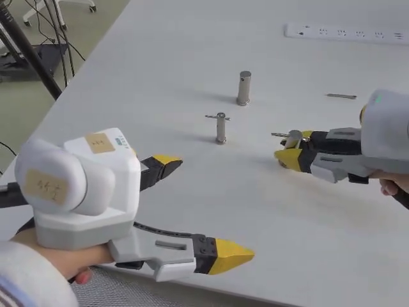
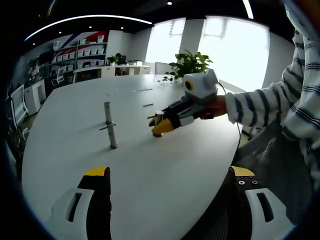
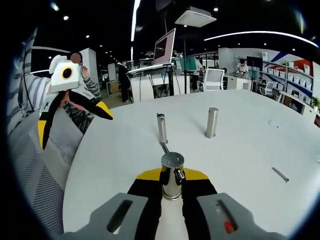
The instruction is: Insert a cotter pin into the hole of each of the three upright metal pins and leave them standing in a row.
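L gripper [image 1: 208,208]: jaws released, wide | R gripper [image 1: 289,149]: jaws clenched on metal pin [image 3: 171,176], upright on table [image 1: 160,64]

The left gripper [image 1: 204,206], at seven o'clock in the head view, has a white body, tan labels, black arms and yellow tips. The right gripper [image 1: 295,146], at three o'clock, has the same white, black and yellow. The clamped pin [image 3: 171,175], middle pin [image 1: 221,126] and far pin [image 1: 244,87] are silver-grey, and the table [image 1: 160,64] is white. The sleeve [image 2: 270,107] is white with dark stripes.

Bright, soft shadows, fisheye-warped edges
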`<state>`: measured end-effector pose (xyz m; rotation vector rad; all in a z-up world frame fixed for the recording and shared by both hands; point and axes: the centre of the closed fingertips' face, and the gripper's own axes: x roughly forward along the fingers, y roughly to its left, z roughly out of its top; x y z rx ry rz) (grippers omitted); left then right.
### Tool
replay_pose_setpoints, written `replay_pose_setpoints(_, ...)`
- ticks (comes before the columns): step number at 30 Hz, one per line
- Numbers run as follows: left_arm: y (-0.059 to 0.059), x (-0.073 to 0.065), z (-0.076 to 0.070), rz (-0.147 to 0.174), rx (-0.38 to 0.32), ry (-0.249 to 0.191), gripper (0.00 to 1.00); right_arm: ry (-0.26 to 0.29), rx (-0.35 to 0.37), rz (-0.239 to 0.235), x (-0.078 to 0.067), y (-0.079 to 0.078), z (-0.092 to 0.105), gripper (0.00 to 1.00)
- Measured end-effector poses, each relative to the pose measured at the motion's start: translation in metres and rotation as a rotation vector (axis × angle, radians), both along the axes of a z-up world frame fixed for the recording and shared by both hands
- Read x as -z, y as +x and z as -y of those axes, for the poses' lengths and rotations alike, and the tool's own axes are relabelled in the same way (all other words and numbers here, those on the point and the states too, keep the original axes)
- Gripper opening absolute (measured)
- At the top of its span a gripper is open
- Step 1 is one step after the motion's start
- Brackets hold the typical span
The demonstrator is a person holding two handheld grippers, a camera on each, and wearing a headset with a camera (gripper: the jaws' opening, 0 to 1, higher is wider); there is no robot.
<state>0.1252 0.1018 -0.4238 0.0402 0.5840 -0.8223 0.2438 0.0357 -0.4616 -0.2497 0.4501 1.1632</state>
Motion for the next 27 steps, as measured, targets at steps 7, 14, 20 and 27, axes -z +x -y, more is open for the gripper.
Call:
replay_pose_setpoints(7,0.001,0.000,-0.002,-0.002,-0.005,0.001,0.97,-0.002,0.015,-0.007,0.005,0.009,0.005,0.09)
replay_pose_setpoints(14,0.002,0.001,-0.003,-0.005,-0.009,0.001,0.96,0.001,0.033,-0.016,0.007,0.017,0.008,0.09)
replay_pose_setpoints(20,0.003,0.002,-0.004,-0.009,-0.011,0.005,0.96,0.013,0.032,-0.017,0.007,0.021,0.006,0.09)
replay_pose_setpoints(27,0.003,0.002,-0.002,-0.013,-0.009,0.003,0.96,0.024,0.018,-0.013,0.005,0.020,0.001,0.09)
